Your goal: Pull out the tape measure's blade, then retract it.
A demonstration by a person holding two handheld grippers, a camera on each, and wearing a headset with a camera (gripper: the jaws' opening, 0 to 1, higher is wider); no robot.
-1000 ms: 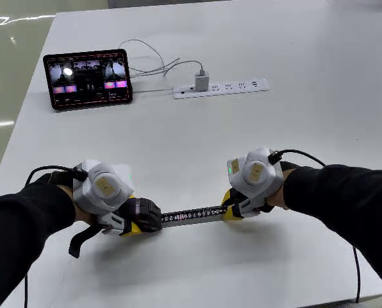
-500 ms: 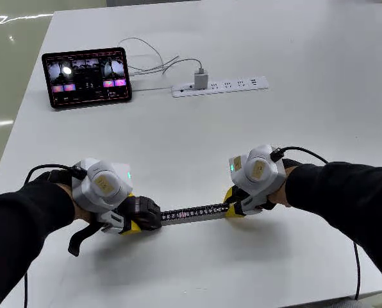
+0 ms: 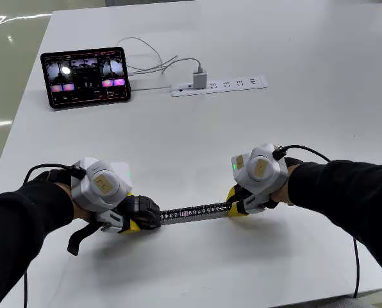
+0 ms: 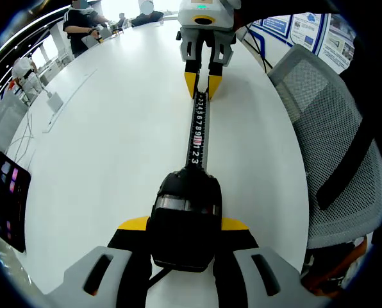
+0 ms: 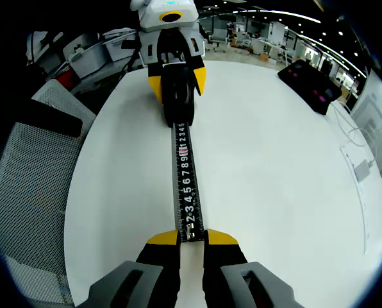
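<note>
Looking at the near edge of the white table (image 3: 178,147), we've got the left gripper (image 3: 134,218) clamped on the chunky black tape measure case (image 4: 184,221), one jaw on each side. The dark numbered blade (image 3: 194,212) stretches from the case across to the right gripper (image 3: 237,206), whose yellow-tipped jaws pinch its end. Further back sit a dark tablet with a lit screen (image 3: 85,76) and a white power strip (image 3: 220,85).

Black tape measure (image 4: 184,218) — black blade (image 4: 198,125), white numerals; white table (image 3: 242,128).
</note>
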